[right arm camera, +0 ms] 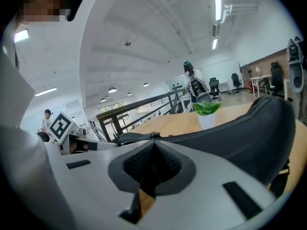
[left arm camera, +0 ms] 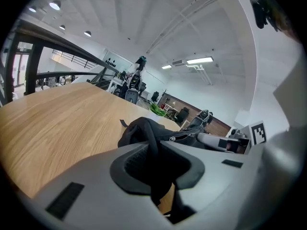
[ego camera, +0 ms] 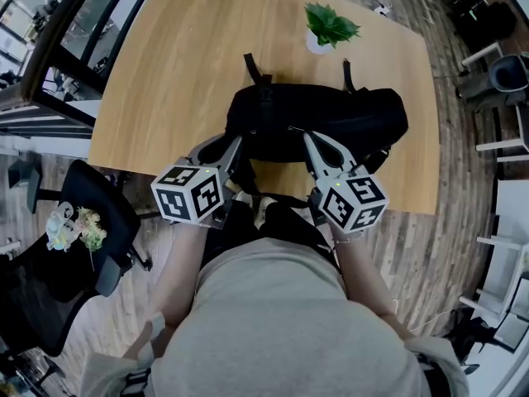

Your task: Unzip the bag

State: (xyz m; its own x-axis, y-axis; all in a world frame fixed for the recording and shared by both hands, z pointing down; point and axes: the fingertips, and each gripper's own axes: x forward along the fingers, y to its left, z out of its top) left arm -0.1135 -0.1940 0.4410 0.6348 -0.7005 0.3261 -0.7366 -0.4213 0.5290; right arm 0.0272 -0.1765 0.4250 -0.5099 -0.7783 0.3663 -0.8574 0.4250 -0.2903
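A black bag [ego camera: 331, 118] lies on its side near the front edge of the wooden table [ego camera: 182, 64]. My left gripper [ego camera: 235, 143] is at the bag's near left end. In the left gripper view [left arm camera: 156, 162] its jaws are shut on a fold of black bag fabric [left arm camera: 144, 131]. My right gripper [ego camera: 310, 136] rests against the bag's near side, right of centre. In the right gripper view [right arm camera: 152, 164] its pads are pressed together, and I see nothing I can name between them. The bag's body [right arm camera: 249, 133] bulges to the right there. A zip line with a small metal piece [right arm camera: 153, 134] runs just beyond the jaws.
A small potted plant [ego camera: 329, 27] stands on the table behind the bag. Bag straps [ego camera: 252, 69] stick out toward the back. A black office chair [ego camera: 74, 255] stands on the floor at the left, below the table's front edge [ego camera: 132, 172].
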